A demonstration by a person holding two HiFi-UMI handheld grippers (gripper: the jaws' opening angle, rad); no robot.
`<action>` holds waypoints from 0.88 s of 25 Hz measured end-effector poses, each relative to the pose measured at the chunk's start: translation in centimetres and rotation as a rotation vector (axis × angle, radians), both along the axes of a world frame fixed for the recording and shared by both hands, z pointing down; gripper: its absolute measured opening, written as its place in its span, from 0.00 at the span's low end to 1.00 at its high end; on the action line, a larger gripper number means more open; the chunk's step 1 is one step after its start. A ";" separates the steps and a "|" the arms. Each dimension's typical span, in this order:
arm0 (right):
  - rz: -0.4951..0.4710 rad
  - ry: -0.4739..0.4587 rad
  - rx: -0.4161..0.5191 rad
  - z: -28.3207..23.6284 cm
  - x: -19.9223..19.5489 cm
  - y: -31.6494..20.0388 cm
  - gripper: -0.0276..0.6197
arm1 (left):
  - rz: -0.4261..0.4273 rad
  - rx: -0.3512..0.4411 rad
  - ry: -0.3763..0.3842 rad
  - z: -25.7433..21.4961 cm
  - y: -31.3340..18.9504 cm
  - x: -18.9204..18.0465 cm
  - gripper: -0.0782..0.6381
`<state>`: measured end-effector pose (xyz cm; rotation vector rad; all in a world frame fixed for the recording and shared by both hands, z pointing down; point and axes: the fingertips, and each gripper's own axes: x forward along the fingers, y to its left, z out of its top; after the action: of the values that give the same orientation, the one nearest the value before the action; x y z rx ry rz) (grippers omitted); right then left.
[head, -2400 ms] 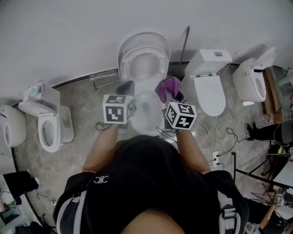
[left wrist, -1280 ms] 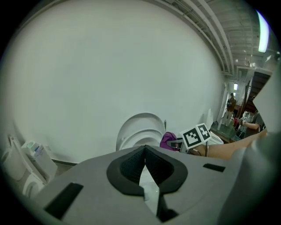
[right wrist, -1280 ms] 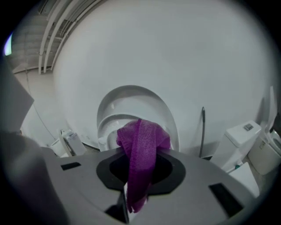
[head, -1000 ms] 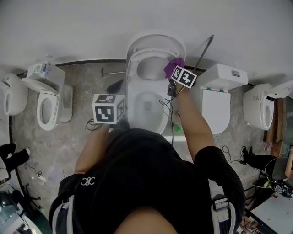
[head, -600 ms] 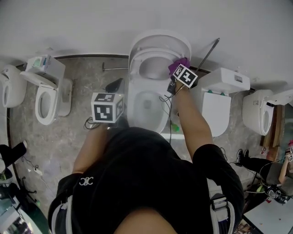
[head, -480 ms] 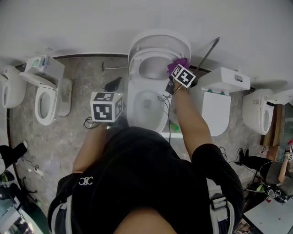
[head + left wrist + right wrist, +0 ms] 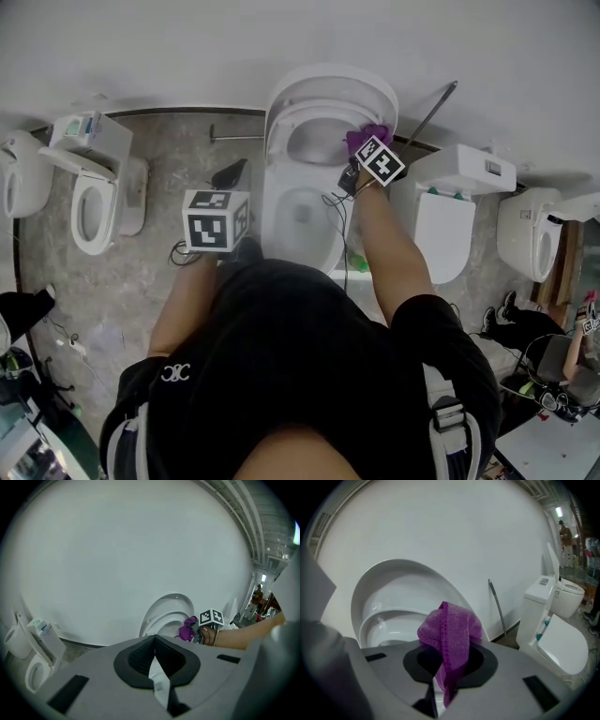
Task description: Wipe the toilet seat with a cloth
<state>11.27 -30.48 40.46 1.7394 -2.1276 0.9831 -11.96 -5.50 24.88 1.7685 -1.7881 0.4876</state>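
Right gripper [image 7: 362,153], head view: clamped on the purple cloth [image 7: 367,138] at the right side of the raised toilet seat [image 7: 281,141], upper centre of frame. The right forearm is stretched forward and up the frame over the bowl's right rim. Left gripper [image 7: 233,174] sits left of the bowl, its forearm bent close to the body.

Left gripper view: left gripper [image 7: 154,640] has its pads together with nothing between them. The cloth [image 7: 187,629] and right gripper show right of centre, against the seat [image 7: 165,619].

Right gripper view: right gripper [image 7: 443,667] has its jaws closed on the cloth [image 7: 452,630], which bunches above them. The seat [image 7: 384,616] stands just behind, to the left.

Change noted: in the earliest frame the right gripper held the cloth above the bowl, nearer the body. It has since reached out to the seat. Left gripper has stayed closed beside the bowl.
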 end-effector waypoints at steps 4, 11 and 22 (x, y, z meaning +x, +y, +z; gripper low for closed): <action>-0.017 -0.031 0.001 -0.1 0.0 0.4 0.14 | -0.005 -0.004 0.002 0.2 0.6 -0.3 0.12; -0.074 0.007 -0.001 -0.8 -1.3 0.7 0.14 | -0.005 0.014 -0.006 -0.5 1.5 -0.4 0.12; -0.183 0.065 0.094 -4.2 -4.7 1.5 0.14 | -0.032 0.021 -0.002 -0.6 4.3 -1.2 0.12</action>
<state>6.55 -28.96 36.25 1.5595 -2.2761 0.7803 -13.13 -1.16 24.28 1.7515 -1.8265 0.4589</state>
